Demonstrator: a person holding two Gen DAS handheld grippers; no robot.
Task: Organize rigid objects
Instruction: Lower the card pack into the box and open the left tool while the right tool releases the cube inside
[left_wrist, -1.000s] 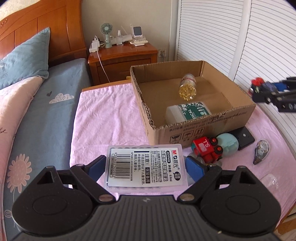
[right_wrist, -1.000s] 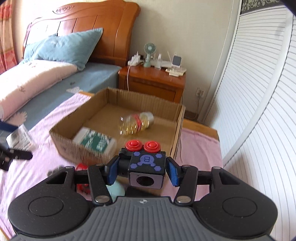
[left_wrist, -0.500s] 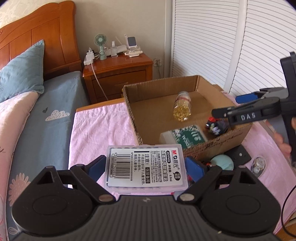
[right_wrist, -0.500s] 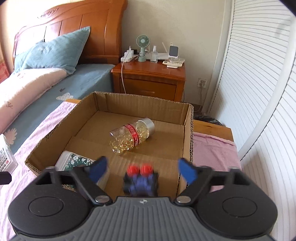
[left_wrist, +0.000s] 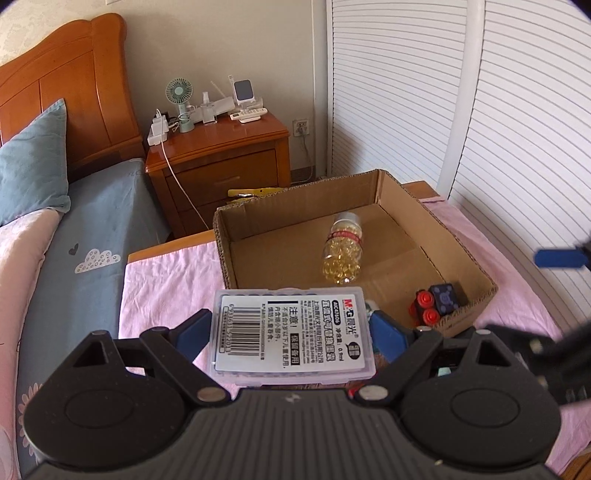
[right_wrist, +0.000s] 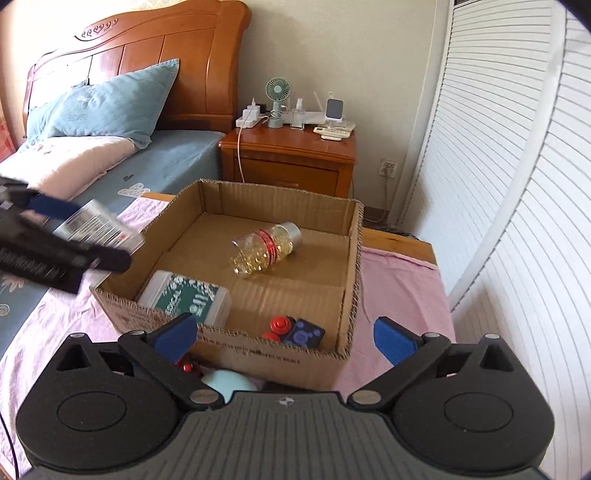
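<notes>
1. Clamping clear plastic case: left gripper pinches it between both blue pads, held above the cardboard box near edge.
2. Right gripper spread wide, holding nothing.
3. Button cube in the box at 5 o'clock; capsule bottle on its side mid-box; green-label container at 8 o'clock.

A home bedroom: a bed with carved wooden headboard and blue pillow, a wooden nightstand holding a small fan, and white louvred wardrobe doors.
</notes>
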